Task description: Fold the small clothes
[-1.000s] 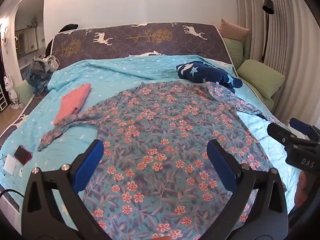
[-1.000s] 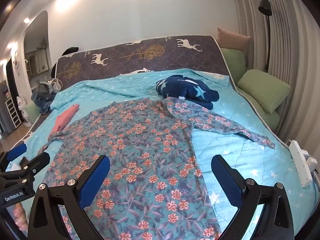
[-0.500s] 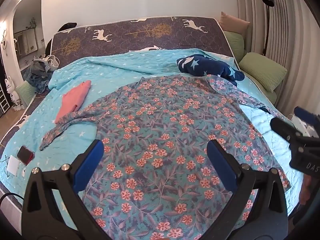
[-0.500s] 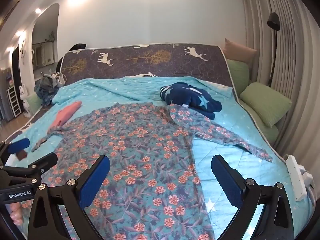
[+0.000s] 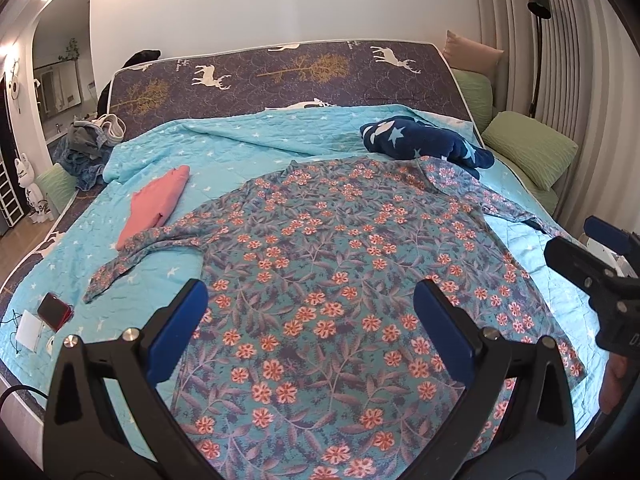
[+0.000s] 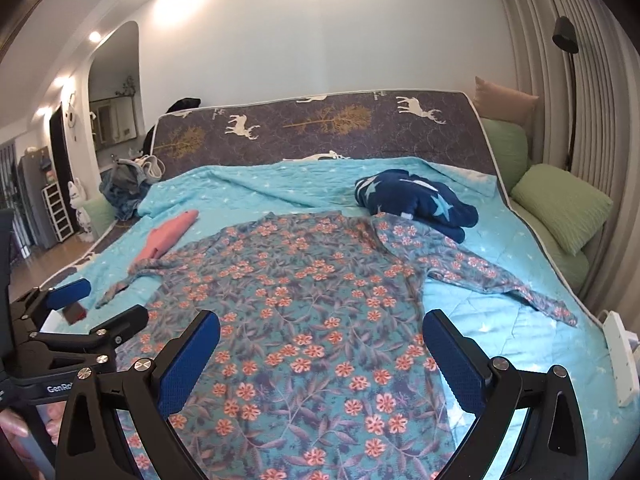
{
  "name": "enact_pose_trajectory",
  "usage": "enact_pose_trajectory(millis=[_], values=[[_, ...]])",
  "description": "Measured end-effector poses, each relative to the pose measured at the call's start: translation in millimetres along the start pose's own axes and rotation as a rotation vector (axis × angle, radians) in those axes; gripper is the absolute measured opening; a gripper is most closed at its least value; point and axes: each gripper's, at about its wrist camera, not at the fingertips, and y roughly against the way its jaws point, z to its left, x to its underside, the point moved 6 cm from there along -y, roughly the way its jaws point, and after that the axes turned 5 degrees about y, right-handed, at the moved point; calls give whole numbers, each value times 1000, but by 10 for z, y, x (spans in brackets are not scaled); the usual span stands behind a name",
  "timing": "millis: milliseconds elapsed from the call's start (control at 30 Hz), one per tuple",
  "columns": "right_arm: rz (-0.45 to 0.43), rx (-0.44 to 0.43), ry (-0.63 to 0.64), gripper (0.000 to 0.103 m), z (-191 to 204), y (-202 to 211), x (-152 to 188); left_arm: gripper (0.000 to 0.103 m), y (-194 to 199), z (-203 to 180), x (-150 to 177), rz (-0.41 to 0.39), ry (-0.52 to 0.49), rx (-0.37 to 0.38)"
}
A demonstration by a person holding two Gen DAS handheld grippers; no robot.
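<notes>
shirt: floral shirt (image 5: 344, 280) lies spread flat on turquoise quilt (image 5: 240, 152), collar toward 12 o'clock, both sleeves out at 9 and 3 o'clock
left view only: phone (image 5: 55, 311) and white card at 8 o'clock on the quilt edge; right gripper (image 5: 592, 256) seen from the side at 3 o'clock
right view only: white power strip (image 6: 622, 360) at 4 o'clock off the bed edge; left gripper (image 6: 96, 304) at 9 o'clock, fingertips of the holding hand below it
both views: pink garment (image 5: 160, 204) at 10 o'clock touching the left sleeve; navy star blanket (image 5: 424, 144) at 1 o'clock by the collar
change vs 1.0 s ago: both cameras sit higher and farther back, more wall and headboard in frame; shirt not moved
left gripper pose: hovers over shirt hem, jaws wide apart, nothing between the pads
right gripper pose: hovers over lower right shirt body, jaws wide apart, holding nothing
</notes>
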Motion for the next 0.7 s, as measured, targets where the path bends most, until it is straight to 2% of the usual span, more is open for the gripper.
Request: enact_pose_trajectory(millis=[700], values=[[4,41,7,103,10,-39,12,102,-19,48,40,13,13,11]])
